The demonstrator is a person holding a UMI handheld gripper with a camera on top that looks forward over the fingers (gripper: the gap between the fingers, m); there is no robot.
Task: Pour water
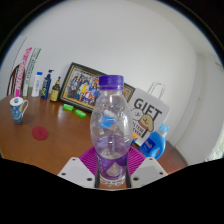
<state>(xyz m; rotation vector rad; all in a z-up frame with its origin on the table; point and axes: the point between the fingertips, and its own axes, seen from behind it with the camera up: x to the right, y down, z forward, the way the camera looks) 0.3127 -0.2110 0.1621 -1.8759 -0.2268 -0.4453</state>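
The bottle [111, 130] stands upright between the tongs [112, 172], purple cap still on, water up near the shoulder. The magenta pads [95, 165] sit against its lower body on both sides, so the tongs look to be pinching it, though the base is partly hidden and I can't see whether it rests on the table [55, 145] or hangs just above. I'd call this the carry stage: bottle gripped, no pour begun. Next comes finding a vessel; the blue cup [18, 108], well off to the left, seems the likely one, and that cap would have to come off first. A blue object [154, 143] sits just right of the bottle, with a gift bag [147, 108] behind it. Leftward the wood lies open apart from a red disc [40, 132].
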